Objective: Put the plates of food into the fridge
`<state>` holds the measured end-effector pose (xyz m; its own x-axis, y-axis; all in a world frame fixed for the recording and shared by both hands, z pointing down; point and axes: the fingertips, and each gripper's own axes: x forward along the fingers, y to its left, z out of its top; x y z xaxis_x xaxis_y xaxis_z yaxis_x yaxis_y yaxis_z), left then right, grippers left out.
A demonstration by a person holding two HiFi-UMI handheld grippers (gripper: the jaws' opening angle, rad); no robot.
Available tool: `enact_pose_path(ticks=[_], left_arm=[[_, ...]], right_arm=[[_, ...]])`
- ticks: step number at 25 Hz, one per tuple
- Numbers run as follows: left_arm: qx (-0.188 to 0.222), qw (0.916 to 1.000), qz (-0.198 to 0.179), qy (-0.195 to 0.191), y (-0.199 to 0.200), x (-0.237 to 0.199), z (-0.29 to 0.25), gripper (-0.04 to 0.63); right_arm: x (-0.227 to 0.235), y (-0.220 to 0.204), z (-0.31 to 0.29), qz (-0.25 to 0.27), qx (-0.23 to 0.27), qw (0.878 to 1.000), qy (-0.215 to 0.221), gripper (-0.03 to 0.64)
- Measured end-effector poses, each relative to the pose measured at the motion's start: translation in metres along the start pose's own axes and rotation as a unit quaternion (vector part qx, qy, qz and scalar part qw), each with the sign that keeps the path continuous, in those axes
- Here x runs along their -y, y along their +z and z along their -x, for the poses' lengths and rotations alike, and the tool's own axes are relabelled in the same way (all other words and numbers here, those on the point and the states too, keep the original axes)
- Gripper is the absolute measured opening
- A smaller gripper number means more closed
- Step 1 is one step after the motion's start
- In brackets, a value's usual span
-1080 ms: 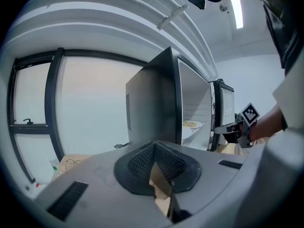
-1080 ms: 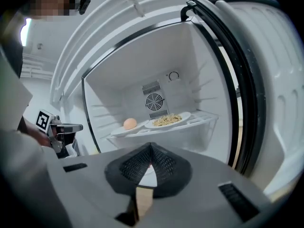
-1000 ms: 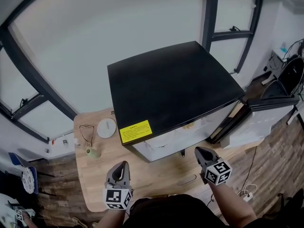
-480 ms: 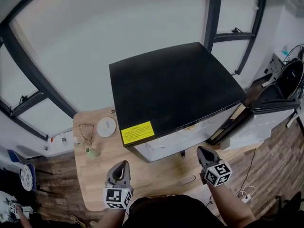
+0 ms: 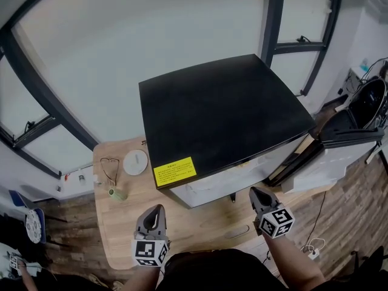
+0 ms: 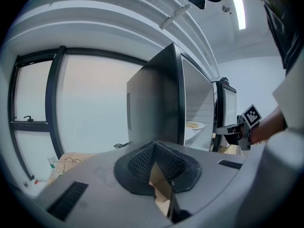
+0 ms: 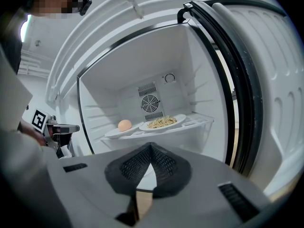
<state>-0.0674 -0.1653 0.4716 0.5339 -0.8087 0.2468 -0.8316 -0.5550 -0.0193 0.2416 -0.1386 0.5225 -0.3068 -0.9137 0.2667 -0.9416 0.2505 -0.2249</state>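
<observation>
The fridge (image 5: 224, 114) with its black top stands on the wooden table (image 5: 121, 223), and its door (image 5: 339, 144) hangs open to the right. Inside, in the right gripper view, the shelf (image 7: 190, 125) carries two white plates: one with noodles (image 7: 162, 122) and one with a round tan piece of food (image 7: 124, 125). My right gripper (image 7: 151, 148) is shut and empty, level with the open front, also seen as the right gripper (image 5: 253, 191) from the head. My left gripper (image 5: 159, 210) is shut and empty in front of the fridge's left corner. The left gripper (image 6: 154, 146) faces the fridge's side wall (image 6: 156, 103).
On the table left of the fridge lie a white round lid (image 5: 135, 162), a pair of glasses (image 5: 110, 167) and a small green bottle (image 5: 116, 193). A grey oblong piece (image 5: 236, 230) lies near the front edge. A window wall stands behind the fridge.
</observation>
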Motion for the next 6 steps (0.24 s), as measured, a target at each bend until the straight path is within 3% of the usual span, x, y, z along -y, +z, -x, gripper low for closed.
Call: enact_pose_path(ticks=[6], left_arm=[[-0.001, 1.0, 0.0, -0.002, 0.0004, 0.0045, -0.0037, 0.003]], right_arm=[[0.0043, -0.0037, 0.0015, -0.001, -0.003, 1.0, -0.002, 0.02]])
